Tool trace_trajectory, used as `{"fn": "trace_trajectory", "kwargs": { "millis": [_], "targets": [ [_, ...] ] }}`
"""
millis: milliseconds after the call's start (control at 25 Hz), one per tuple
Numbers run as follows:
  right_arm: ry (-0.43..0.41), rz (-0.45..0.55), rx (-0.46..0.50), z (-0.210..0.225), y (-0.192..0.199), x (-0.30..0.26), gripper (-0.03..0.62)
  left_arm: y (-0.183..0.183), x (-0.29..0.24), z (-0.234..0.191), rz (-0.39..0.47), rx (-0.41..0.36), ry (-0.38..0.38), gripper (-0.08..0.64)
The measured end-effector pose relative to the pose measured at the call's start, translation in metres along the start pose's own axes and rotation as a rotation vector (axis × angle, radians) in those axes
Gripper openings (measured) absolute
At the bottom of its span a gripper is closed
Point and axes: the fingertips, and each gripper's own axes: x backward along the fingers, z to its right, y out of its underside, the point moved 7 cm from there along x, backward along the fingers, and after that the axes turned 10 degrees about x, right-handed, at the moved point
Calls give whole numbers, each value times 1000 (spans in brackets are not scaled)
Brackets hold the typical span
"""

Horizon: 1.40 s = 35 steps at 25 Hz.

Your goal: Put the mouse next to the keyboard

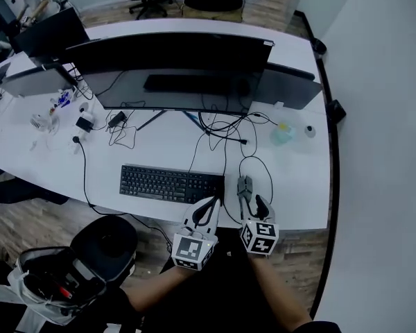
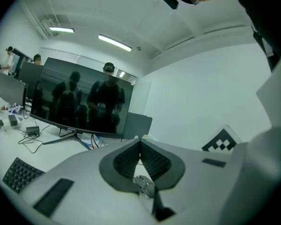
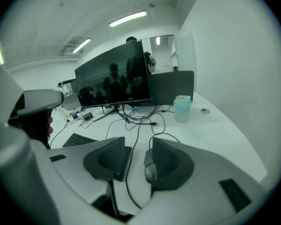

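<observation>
black and wired, the mouse (image 1: 261, 205) lies on the white worktop (image 1: 298, 186), a little right of the keyboard (image 1: 170, 184) and near its right end. my right gripper (image 3: 138, 143) hangs above the gap between them. its jaws stand apart with nothing in them; between them i see only worktop and the mouse cable (image 3: 126, 178). the right jaw partly covers the mouse. my left gripper (image 2: 139, 142) is held level beside it, jaws closed on each other and empty.

as i judge it, the mouse is down where it belongs, so the risk is in undoing that. the cable runs right under my open jaws and loops back toward the monitor (image 1: 180, 68). if a jaw dips or closes on that cable, it could drag the mouse off its spot or skew it away from the keyboard.

a pale translucent cup (image 1: 283, 133) with a yellowish top stands well back, beyond the cable loop. i cannot tell what is in it. on the floor to my left, a bag (image 1: 52, 283) lies open with dark gear and something red inside, too small to name.
</observation>
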Motion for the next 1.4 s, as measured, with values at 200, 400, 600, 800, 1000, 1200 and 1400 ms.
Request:
{"fn": "trace_trajectory", "kwargs": {
  "millis": [200,400,600,800,1000,1200,1400],
  "targets": [
    [61,110,-8,-6,-17,60,27,-3,27,21,35,7,48,3],
    [26,209,-8,-13,-26,109,18,-7,50,44,67,-5,75,3],
    [-28,297,23,-17,-25,150,18,-7,70,70,107,-35,58,3],
    [-85,365,41,-6,-15,206,18,3,95,123,136,-45,49,3],
    [-108,464,80,-1,-3,271,18,17,131,176,177,-77,35,3],
    [-122,511,66,0,20,320,18,34,167,222,203,-82,18,3],
    [-130,556,72,-8,39,357,18,46,201,254,215,-111,20,3]
  ]
}}
